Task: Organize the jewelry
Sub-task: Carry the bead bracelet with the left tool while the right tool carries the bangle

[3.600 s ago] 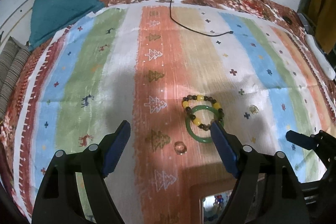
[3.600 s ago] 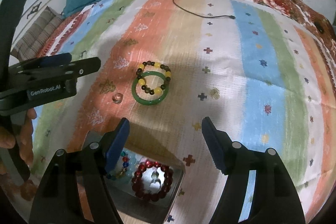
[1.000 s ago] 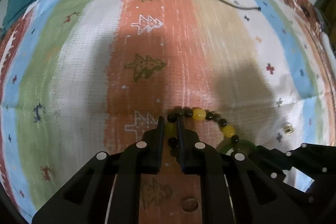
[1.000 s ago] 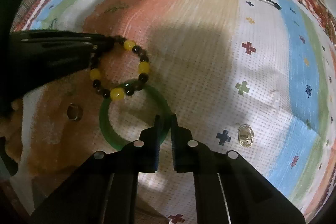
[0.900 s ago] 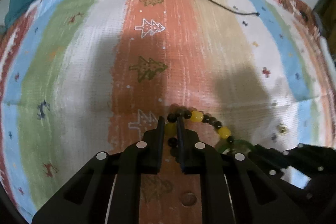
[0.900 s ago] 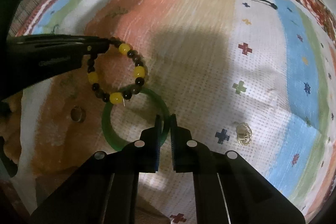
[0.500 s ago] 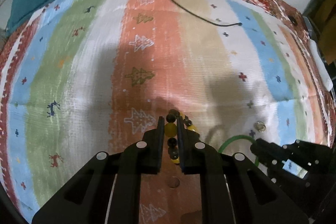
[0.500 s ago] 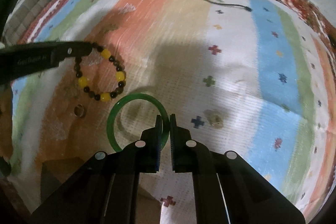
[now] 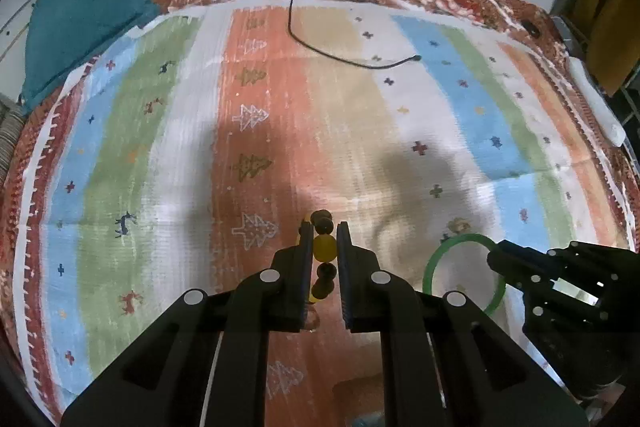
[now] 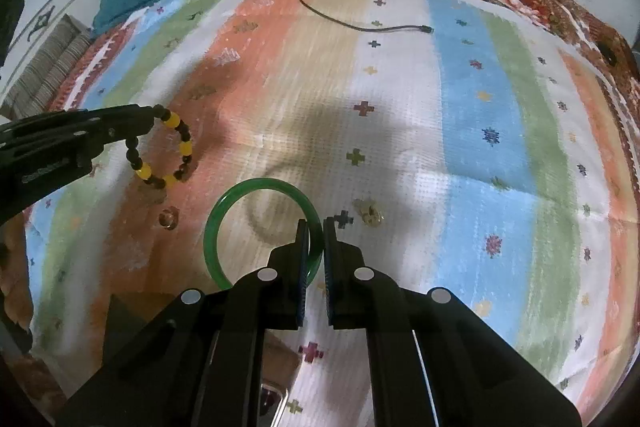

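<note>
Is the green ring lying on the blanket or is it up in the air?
Up in the air. The right gripper is shut on the green bangle, which is tilted up over the striped cloth, its shadow beneath.

Beaded bracelet (image 10: 166,151) left of bangle (image 10: 262,227).

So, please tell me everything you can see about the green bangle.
The green bangle is one smooth, solid ring, glossy and slightly see-through, like jade or glass. The right claw is shut on its right side, pinching the rim between the two fingers. It appears lifted above the striped cloth, which shows through its open middle. It hangs apart from the beaded bracelet, which the left claw holds. Nothing else touches it.
</note>
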Tool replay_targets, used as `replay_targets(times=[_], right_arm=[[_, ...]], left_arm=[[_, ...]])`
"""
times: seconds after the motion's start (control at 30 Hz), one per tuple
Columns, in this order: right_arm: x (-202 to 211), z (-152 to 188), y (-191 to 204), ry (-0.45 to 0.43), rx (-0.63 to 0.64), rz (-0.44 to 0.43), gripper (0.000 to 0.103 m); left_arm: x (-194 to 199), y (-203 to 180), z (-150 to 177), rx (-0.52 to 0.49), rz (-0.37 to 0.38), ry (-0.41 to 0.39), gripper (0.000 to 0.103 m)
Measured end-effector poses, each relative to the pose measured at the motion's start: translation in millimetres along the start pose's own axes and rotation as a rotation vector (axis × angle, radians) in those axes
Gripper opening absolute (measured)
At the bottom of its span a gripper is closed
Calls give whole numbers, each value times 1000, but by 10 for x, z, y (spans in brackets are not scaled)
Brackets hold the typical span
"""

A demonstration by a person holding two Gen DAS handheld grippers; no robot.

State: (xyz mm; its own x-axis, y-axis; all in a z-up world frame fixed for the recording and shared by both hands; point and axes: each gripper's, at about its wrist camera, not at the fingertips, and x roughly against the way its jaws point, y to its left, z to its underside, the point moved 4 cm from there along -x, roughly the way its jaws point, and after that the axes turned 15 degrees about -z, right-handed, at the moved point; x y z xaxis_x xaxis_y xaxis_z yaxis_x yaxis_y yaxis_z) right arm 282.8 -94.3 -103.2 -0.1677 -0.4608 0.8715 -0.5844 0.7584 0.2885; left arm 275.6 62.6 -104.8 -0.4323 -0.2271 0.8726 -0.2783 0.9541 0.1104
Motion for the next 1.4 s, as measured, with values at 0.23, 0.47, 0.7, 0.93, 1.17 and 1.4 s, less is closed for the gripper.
replay_targets(times=[0.23,0.47,0.7,0.93,1.17,1.4], right_arm=[[177,56,137,-29,48,37,8],[353,144,202,-88,55,95,8],[497,246,254,-112,48,78,8],[660,372,308,-153,39,74,8],[741,494,383,-160,49,56,8],[786,632,440,-156,52,49,8]], left_arm=[[338,-32,100,-3,33,-49,11],[661,-33,227,-18,29,-107,11],[796,-46,406,-39,24,-118,11],[997,-56,568,-37,54,-147,11],[1083,-78,719,-56,58,-152,11],[1200,-63,841,-53,69,-175,11]])
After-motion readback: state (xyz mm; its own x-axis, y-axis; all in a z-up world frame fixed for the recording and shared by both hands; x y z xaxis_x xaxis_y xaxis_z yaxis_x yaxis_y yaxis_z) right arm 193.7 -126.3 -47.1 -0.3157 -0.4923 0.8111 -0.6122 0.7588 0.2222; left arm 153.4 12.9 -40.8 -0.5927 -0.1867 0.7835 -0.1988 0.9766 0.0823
